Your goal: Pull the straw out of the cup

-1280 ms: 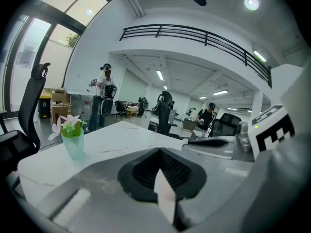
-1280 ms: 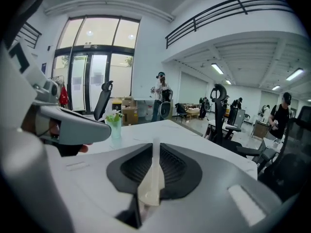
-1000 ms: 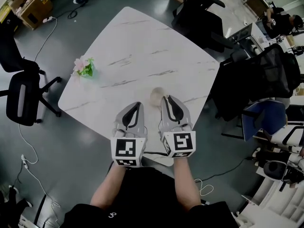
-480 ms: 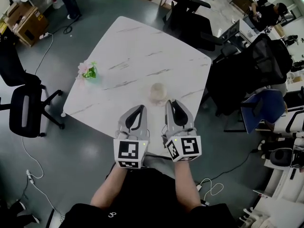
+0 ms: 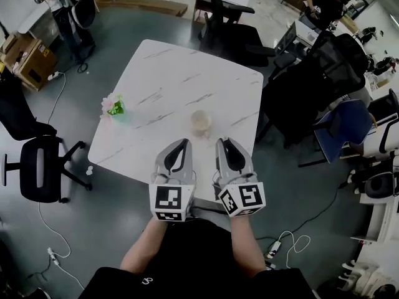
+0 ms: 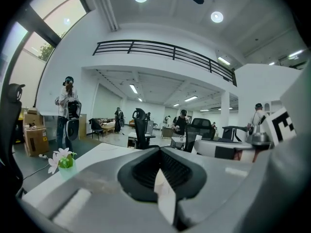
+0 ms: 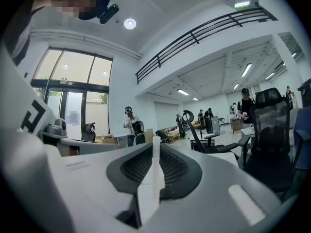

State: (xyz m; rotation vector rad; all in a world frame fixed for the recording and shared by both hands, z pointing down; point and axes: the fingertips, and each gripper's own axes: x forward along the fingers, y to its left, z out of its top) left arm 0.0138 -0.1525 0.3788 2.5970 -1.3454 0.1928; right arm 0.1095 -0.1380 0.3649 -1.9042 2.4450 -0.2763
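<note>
A pale cup (image 5: 201, 122) stands on the white marble table (image 5: 181, 80), toward its near right side. At this size I cannot make out a straw in it. Both grippers hover side by side over the table's near edge, short of the cup. My left gripper (image 5: 181, 144) has its jaws together with nothing between them, as the left gripper view (image 6: 163, 181) also shows. My right gripper (image 5: 223, 143) is shut and empty too (image 7: 154, 166), its tip a little to the near right of the cup. The cup is hidden behind the jaws in both gripper views.
A small green pot of pink flowers (image 5: 114, 106) (image 6: 62, 160) stands near the table's left edge. Black office chairs (image 5: 38, 167) (image 5: 312, 86) surround the table, and a blue chair (image 5: 349, 132) is at the right. Cardboard boxes (image 5: 25, 58) and a standing person (image 6: 66, 113) are at the far left.
Both grippers have drawn back from the cup toward the near table edge; the right tip was beside the cup a second ago. The head view has lifted and shows more floor.
</note>
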